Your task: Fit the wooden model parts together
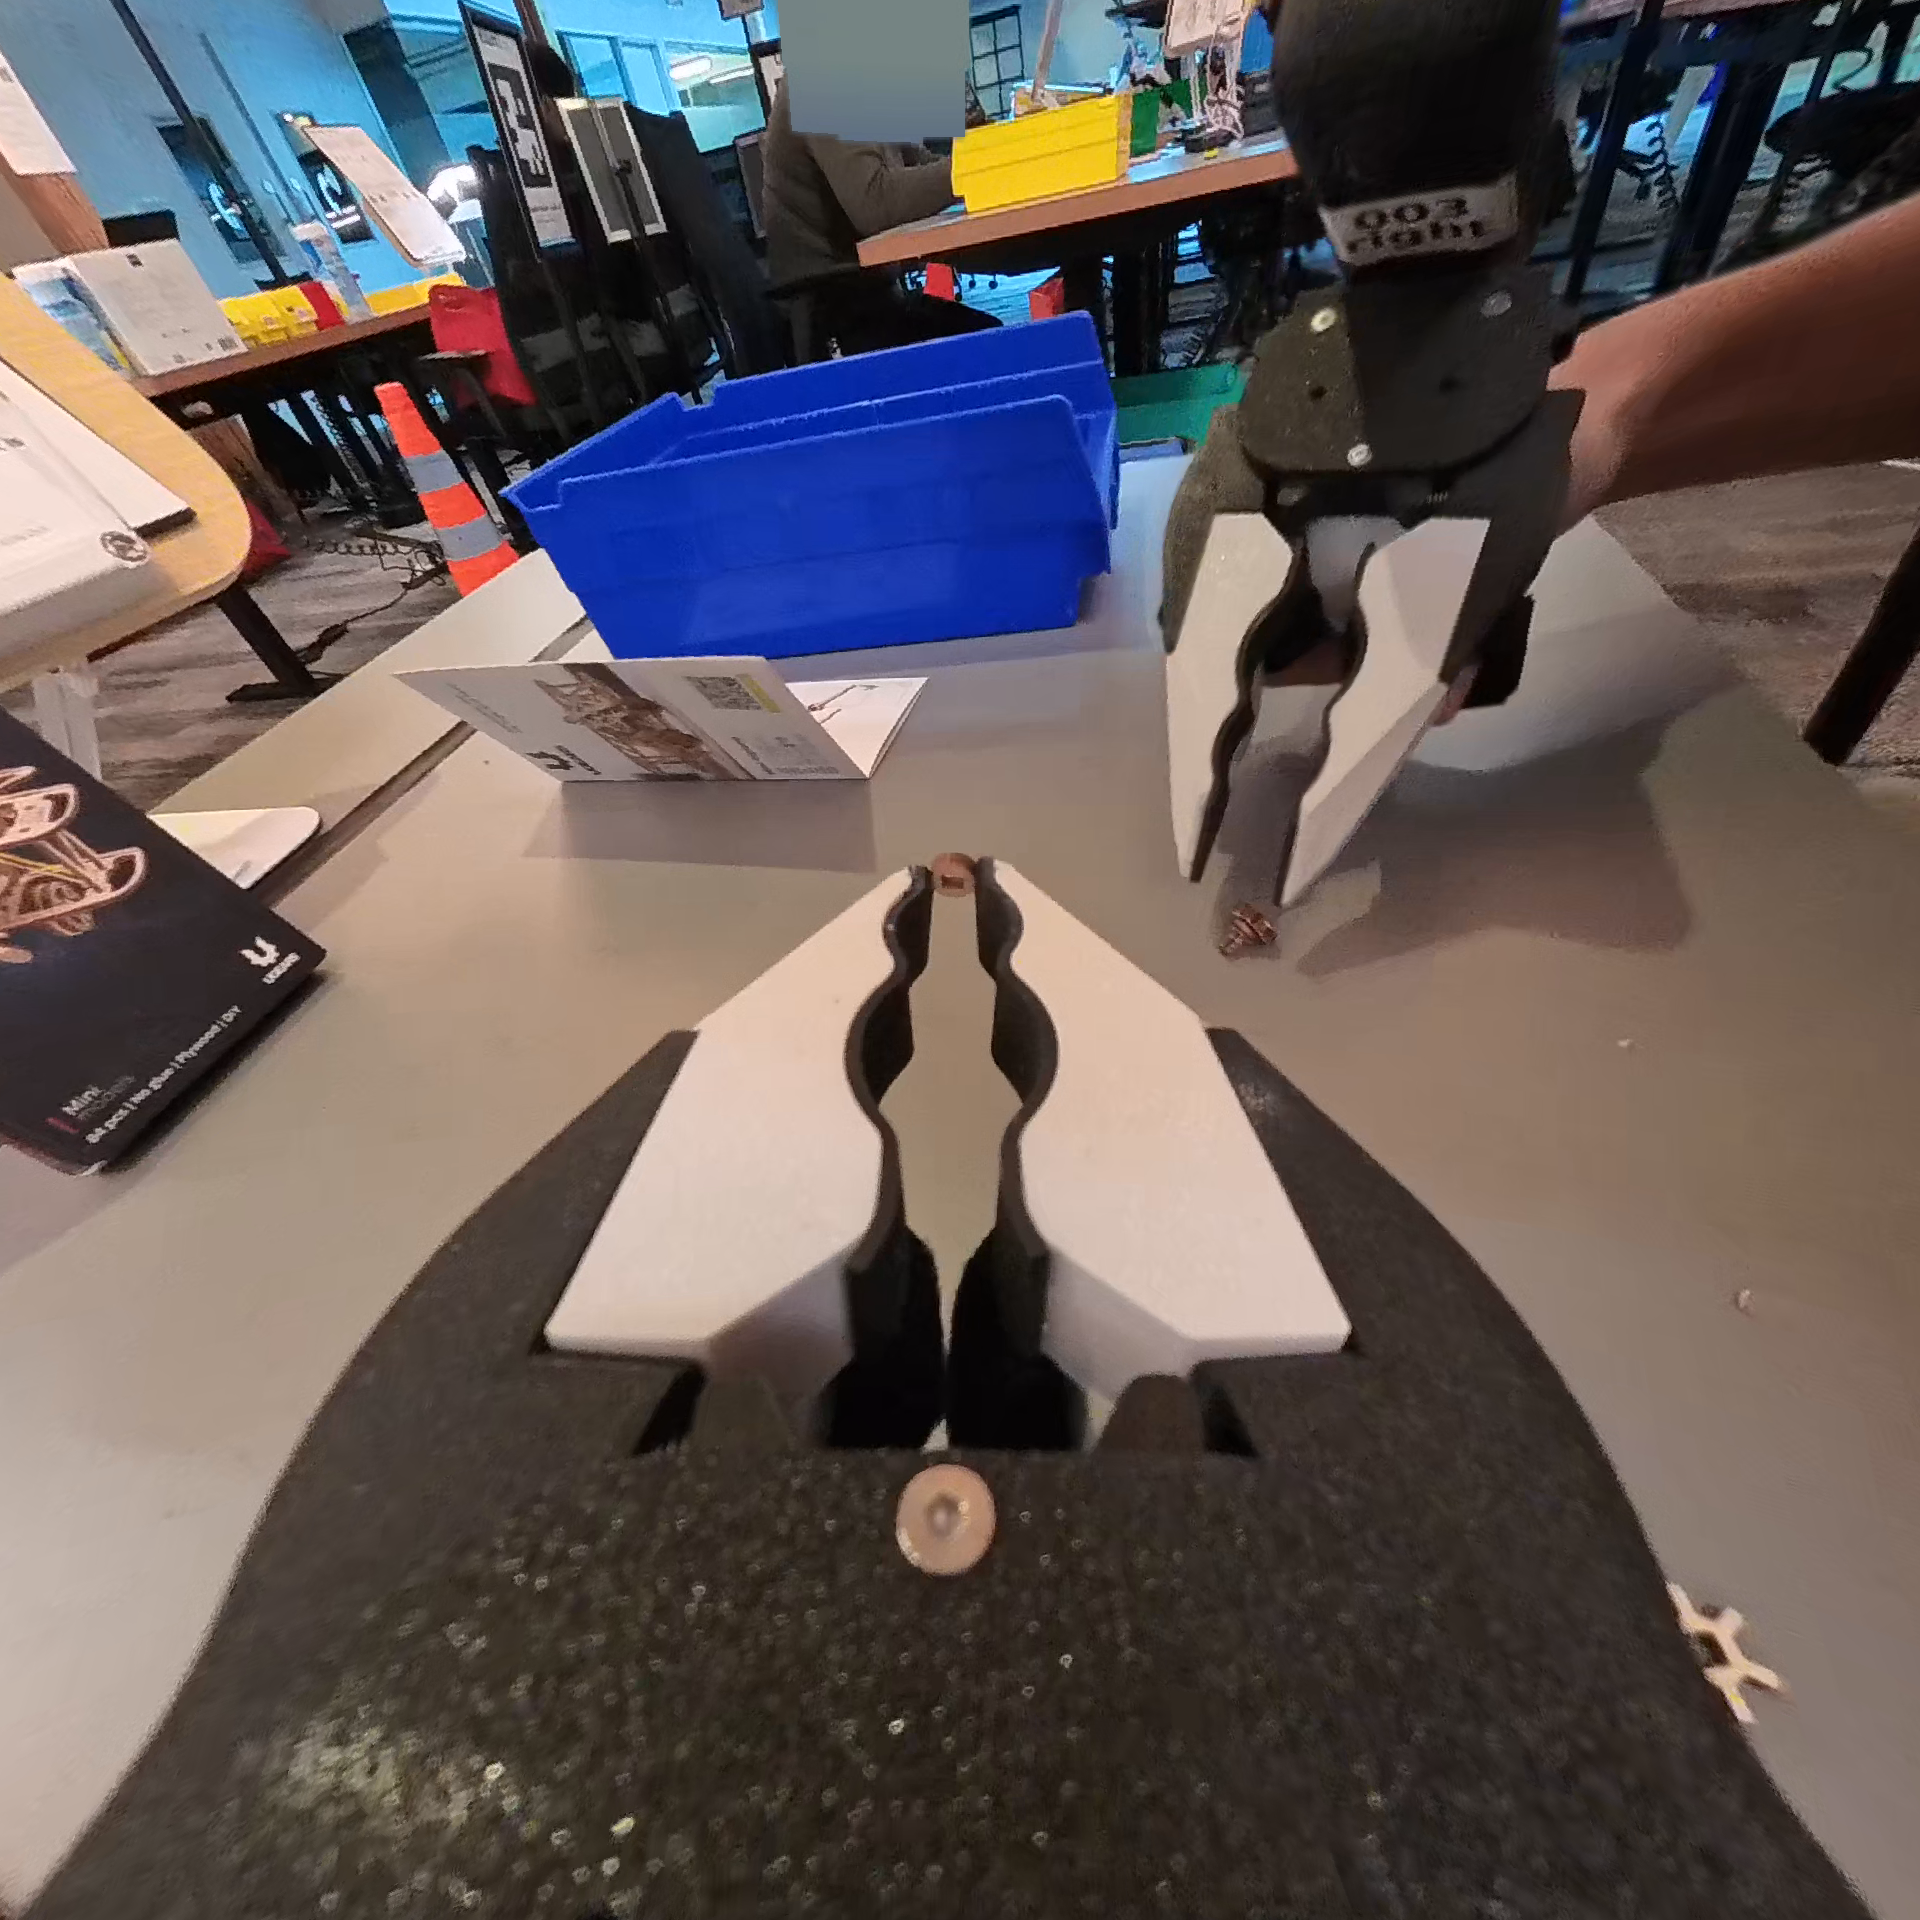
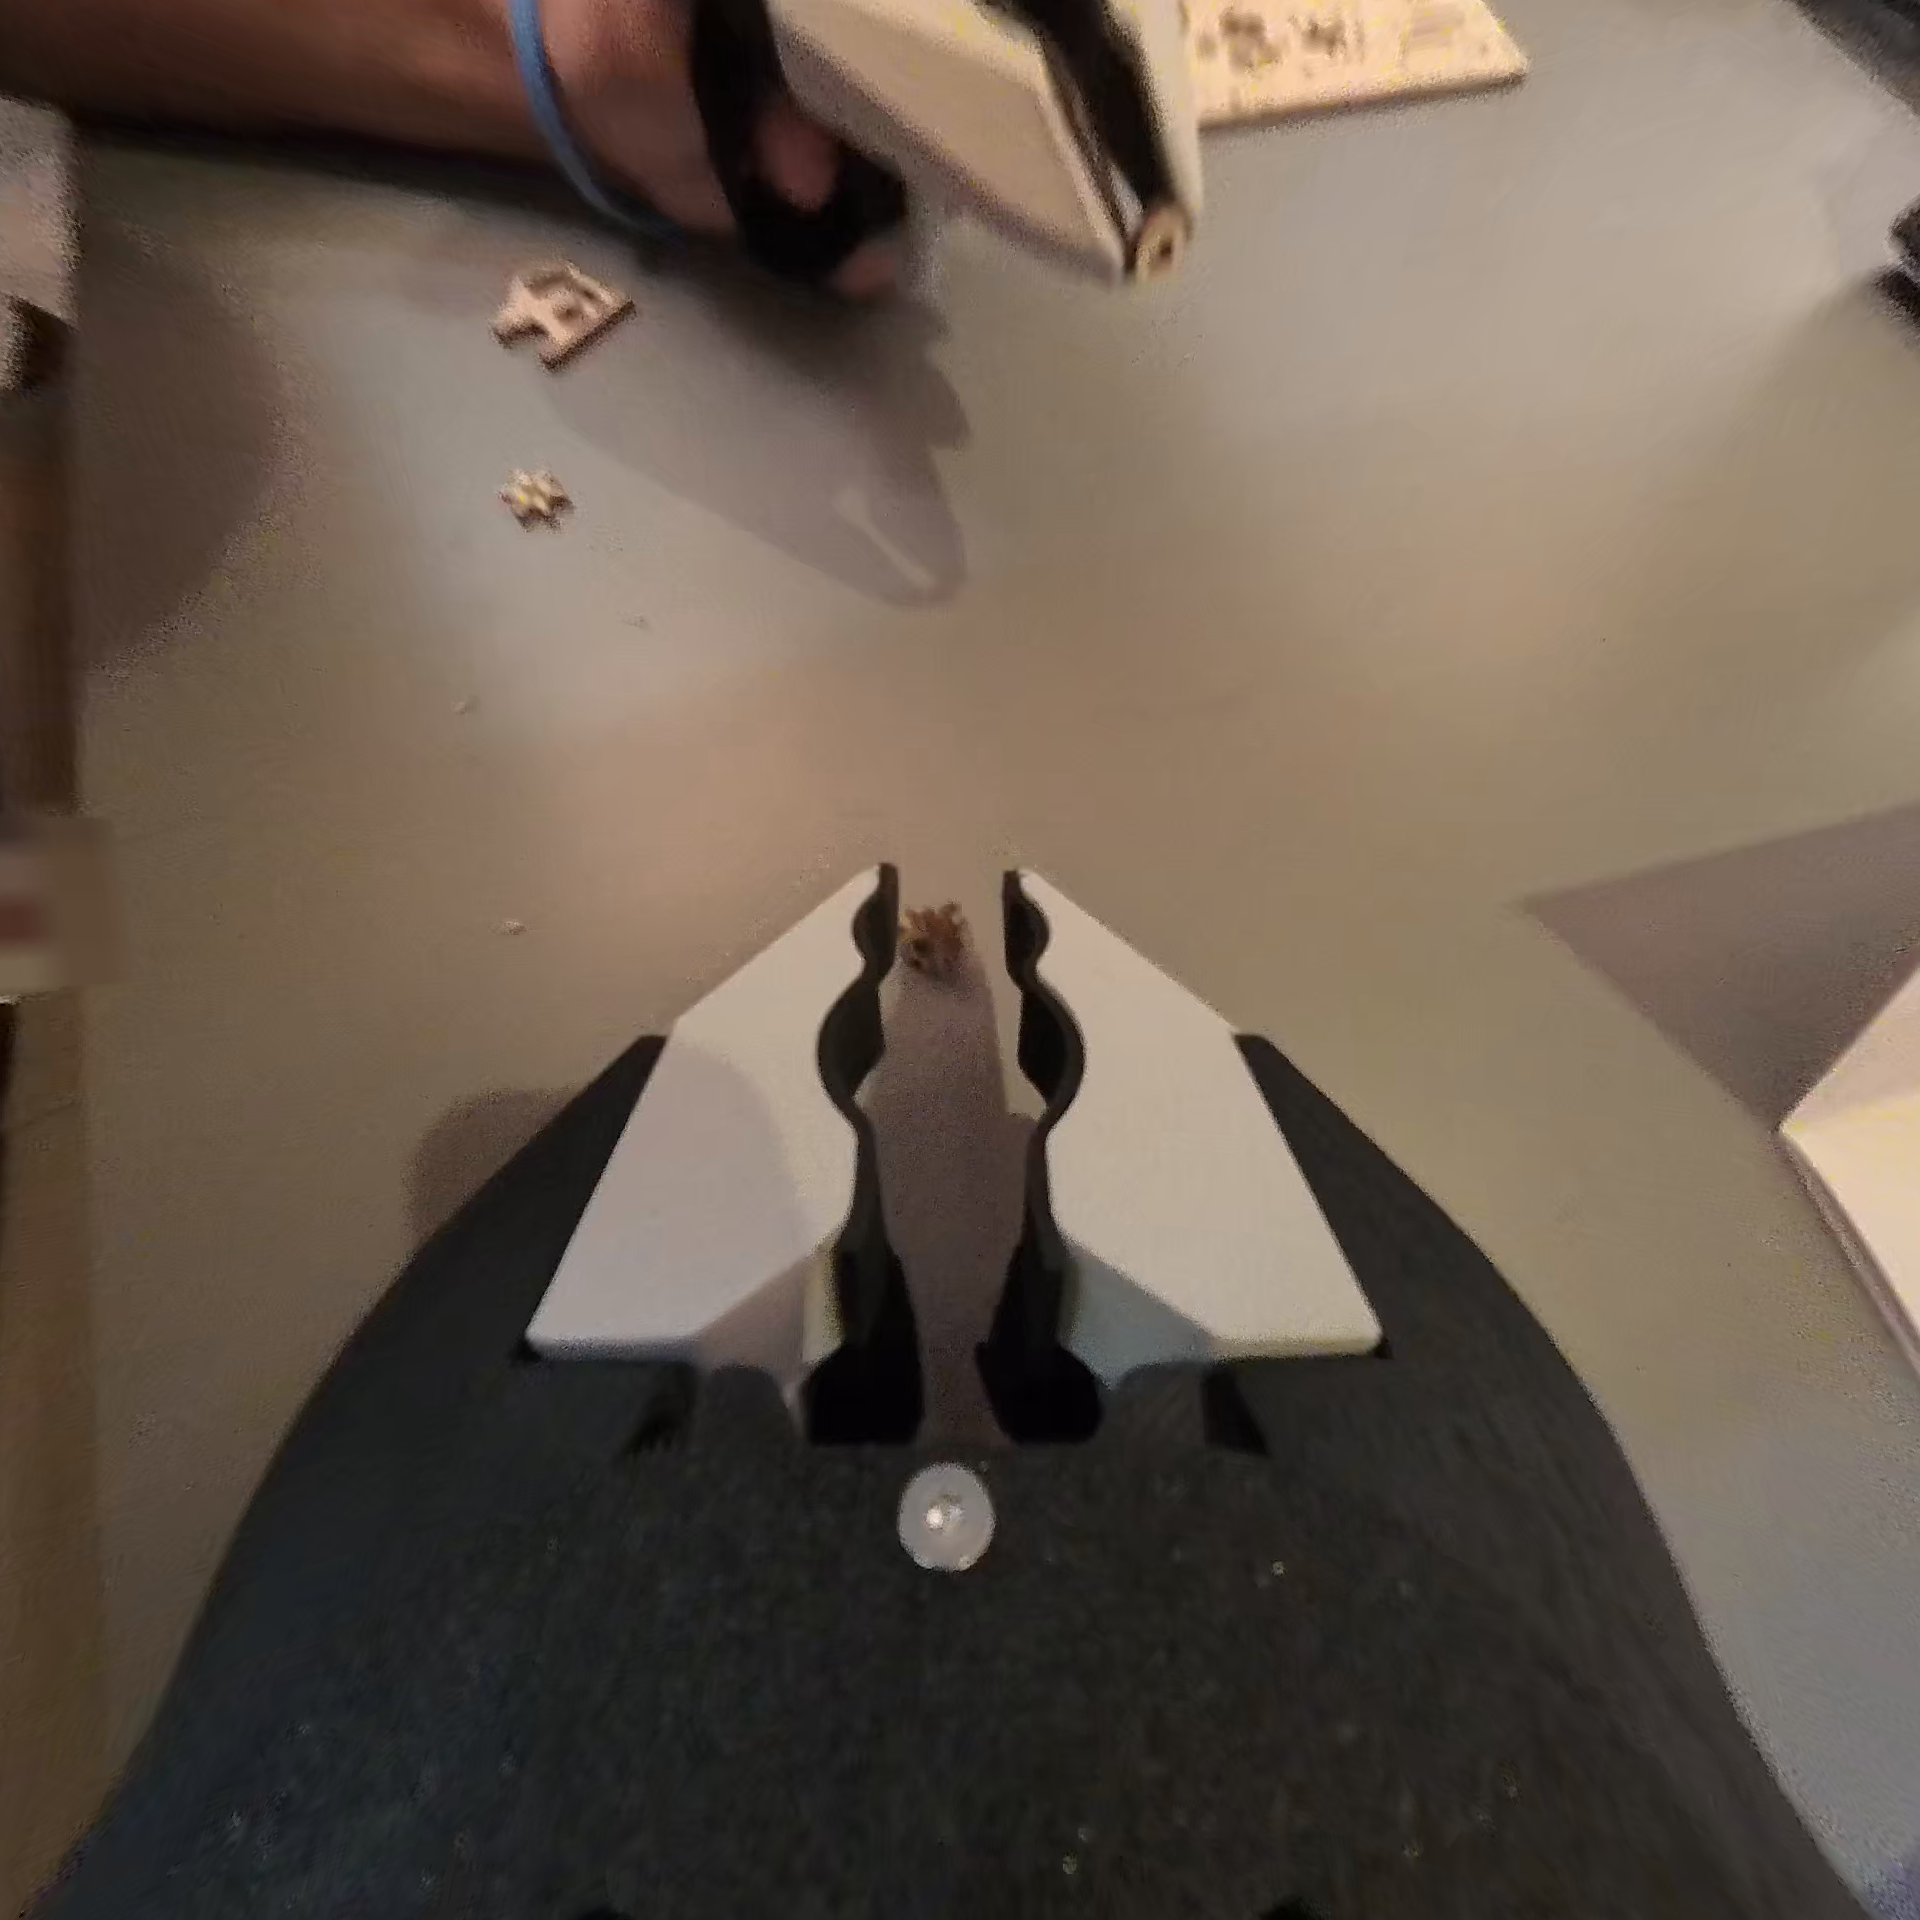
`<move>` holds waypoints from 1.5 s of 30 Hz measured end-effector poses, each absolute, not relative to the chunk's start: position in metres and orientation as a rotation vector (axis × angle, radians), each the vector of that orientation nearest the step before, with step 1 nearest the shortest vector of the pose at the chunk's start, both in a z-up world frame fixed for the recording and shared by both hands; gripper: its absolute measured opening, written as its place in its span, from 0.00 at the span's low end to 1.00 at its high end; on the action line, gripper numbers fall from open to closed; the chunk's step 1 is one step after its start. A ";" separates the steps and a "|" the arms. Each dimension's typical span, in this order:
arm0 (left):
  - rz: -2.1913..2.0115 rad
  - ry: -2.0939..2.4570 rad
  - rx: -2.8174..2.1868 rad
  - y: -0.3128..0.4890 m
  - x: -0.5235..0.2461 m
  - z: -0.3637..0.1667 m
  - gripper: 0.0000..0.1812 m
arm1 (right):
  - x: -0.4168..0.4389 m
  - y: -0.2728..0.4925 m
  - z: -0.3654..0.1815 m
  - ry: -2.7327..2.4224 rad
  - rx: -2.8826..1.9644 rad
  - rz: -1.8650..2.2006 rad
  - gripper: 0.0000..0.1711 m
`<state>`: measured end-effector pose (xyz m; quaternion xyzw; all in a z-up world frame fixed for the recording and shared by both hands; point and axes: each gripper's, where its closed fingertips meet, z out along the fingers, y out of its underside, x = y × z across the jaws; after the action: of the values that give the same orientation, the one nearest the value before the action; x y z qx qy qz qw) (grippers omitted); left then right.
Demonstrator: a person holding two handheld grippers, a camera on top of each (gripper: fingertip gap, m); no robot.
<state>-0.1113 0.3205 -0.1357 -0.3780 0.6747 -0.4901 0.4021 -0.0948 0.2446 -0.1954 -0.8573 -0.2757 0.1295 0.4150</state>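
Grey table (image 1: 1039, 1039) is being worked | round wooden piece (image 1: 952, 871) is being pinched by left gripper (image 1: 952, 878) for fitting | right gripper (image 2: 940, 883), jaws parted, is being lowered around small gear part (image 2: 933, 935) for pickup

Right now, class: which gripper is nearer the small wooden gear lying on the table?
Right. The right gripper is open with the small wooden gear between its fingertips. The left gripper sits off to the side, shut on a small wooden ring.

Speckled black gripper bodies (image 1: 951, 871), white wedge fingers (image 1: 790, 1132), wavy black pads, silver screw (image 1: 945, 1519); blue wristband (image 2: 556, 135).
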 end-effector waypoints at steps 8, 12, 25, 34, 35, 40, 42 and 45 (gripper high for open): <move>-1.197 1.739 -0.917 0.315 -0.112 -0.140 0.03 | -0.089 0.233 -0.215 -0.678 -2.276 0.124 0.12; -1.188 1.730 -0.913 0.315 -0.112 -0.139 0.03 | -0.092 0.233 -0.214 -0.613 -2.275 0.162 0.12; -1.144 1.781 -0.871 0.308 -0.113 -0.145 0.04 | -0.099 0.237 -0.199 -0.555 -2.210 0.241 0.12; -1.064 1.807 -0.808 0.303 -0.113 -0.150 0.03 | -0.103 0.243 -0.211 -0.602 -2.220 0.349 0.07; -1.049 1.811 -0.797 0.303 -0.113 -0.151 0.03 | -0.104 0.243 -0.213 -0.622 -2.229 0.316 0.05; -1.037 1.811 -0.784 0.303 -0.113 -0.152 0.04 | -0.087 0.259 -0.199 -0.602 -2.201 0.033 0.05; -1.037 1.809 -0.780 0.303 -0.113 -0.151 0.04 | -0.077 0.270 -0.184 -0.518 -2.134 -0.080 0.05; -1.008 1.797 -0.758 0.303 -0.113 -0.151 0.03 | -0.081 0.287 -0.168 -0.317 -2.057 0.009 0.05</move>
<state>-0.1127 0.3028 -0.1513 -0.3072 0.7286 -0.4087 0.4558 -0.0807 0.2869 -0.1676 -0.8527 -0.1313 0.0038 0.5056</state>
